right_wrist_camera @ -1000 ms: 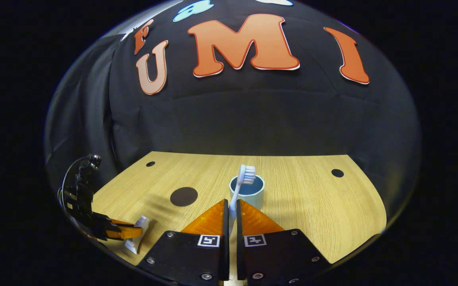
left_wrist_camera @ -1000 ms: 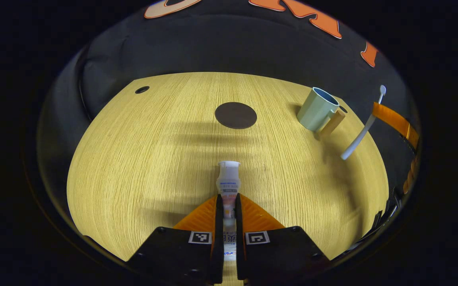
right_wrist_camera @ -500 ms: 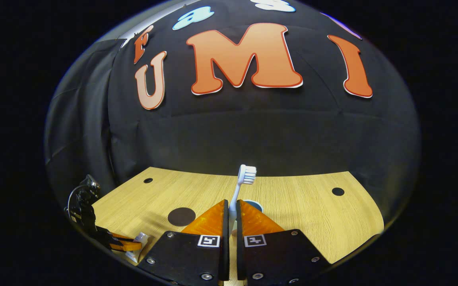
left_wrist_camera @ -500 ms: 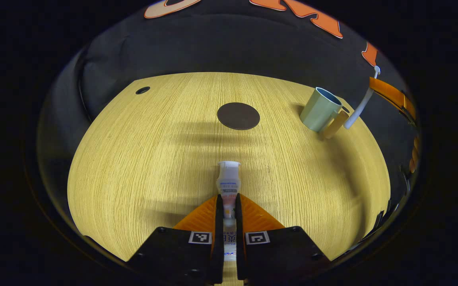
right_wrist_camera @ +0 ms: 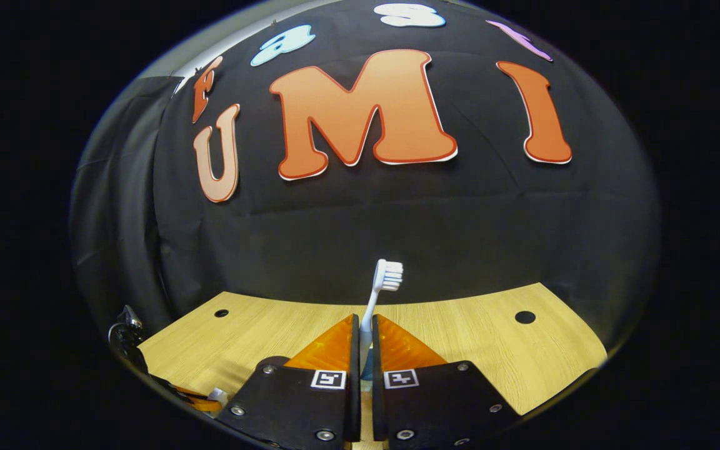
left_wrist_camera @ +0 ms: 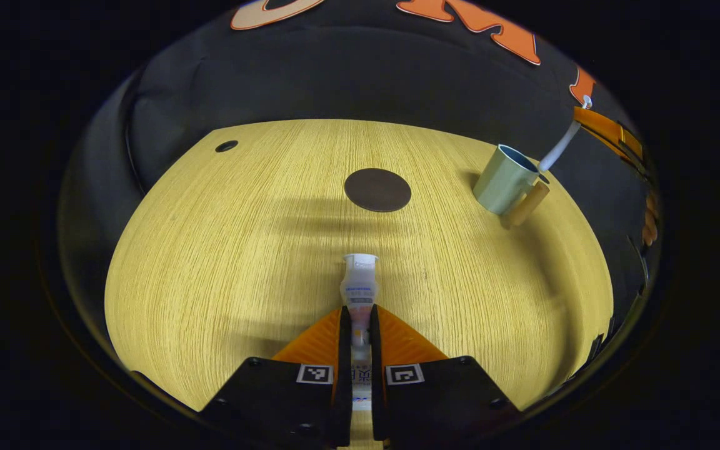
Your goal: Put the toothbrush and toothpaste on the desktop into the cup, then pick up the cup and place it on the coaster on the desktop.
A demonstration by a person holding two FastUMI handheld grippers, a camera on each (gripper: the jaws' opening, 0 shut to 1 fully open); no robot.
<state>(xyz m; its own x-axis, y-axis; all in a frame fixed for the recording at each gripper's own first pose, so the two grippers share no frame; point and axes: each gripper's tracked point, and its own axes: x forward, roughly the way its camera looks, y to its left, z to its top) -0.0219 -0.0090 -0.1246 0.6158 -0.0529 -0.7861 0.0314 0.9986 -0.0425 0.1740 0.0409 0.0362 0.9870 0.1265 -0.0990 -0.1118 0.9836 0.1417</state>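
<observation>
Right tongs (right_wrist_camera: 364, 325) clamping toothbrush (right_wrist_camera: 384, 282), now lifted over cup (left_wrist_camera: 505, 184) (handle end at rim), left tongs (left_wrist_camera: 360, 315) still gripping toothpaste (left_wrist_camera: 359, 286)

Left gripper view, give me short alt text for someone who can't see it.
The left gripper clamps a toothpaste tube above a wooden desktop. Beyond lie a dark round coaster and a pale green cup, a toothbrush handle at its rim.

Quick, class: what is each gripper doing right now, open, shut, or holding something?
Left gripper: shut on the toothpaste, low over the table.
Right gripper: shut on the toothbrush, handle end at the cup.
</observation>
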